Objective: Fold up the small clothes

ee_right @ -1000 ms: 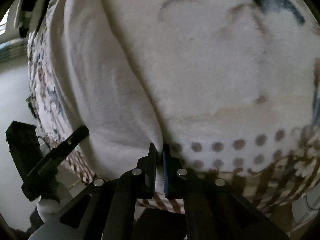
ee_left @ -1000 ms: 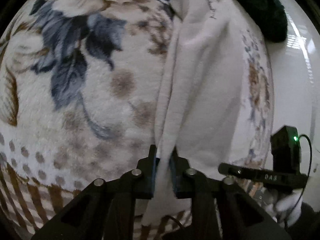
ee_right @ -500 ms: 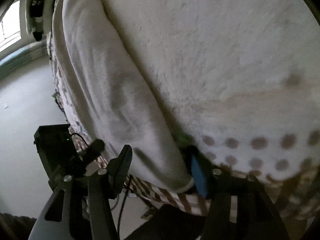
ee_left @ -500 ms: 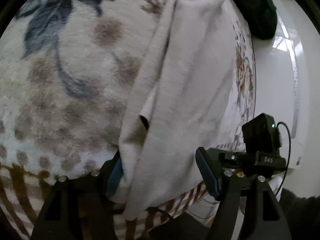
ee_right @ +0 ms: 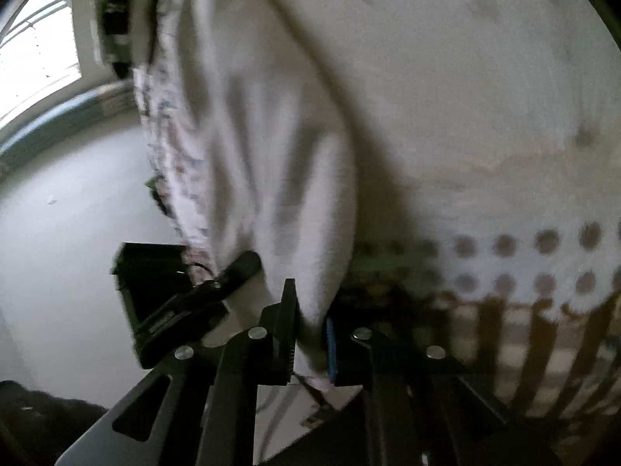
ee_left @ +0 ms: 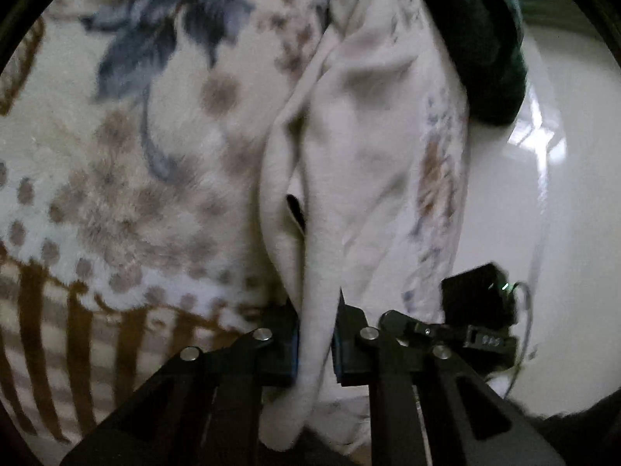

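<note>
- Half a second ago both claws gaped around the cloth; now each has closed down on it again.
- Left gripper, bottom centre of its view, points up-frame across the blanket; its jaws stand only a narrow gap apart, pinching a bunched strip of the cloth between them.
- Right gripper, bottom centre of its own view, likewise points up-frame; its jaws are nearly together on a corner of the same cloth, blue pad showing on the right jaw.
- In the left view the cloth is a long pale band running from the jaws up to the upper middle, its long axis roughly vertical in frame, with a loose tail hanging below the jaws.
- In the right view it runs from the jaws up and left towards the top, though blur makes its folds hard to read.
- Cloth lies on the blanket near the edge; pale floor fills the right of the left view, and a dark green bundle sits upper right.
- Each view shows the other gripper beside the cloth, low in frame.
</note>
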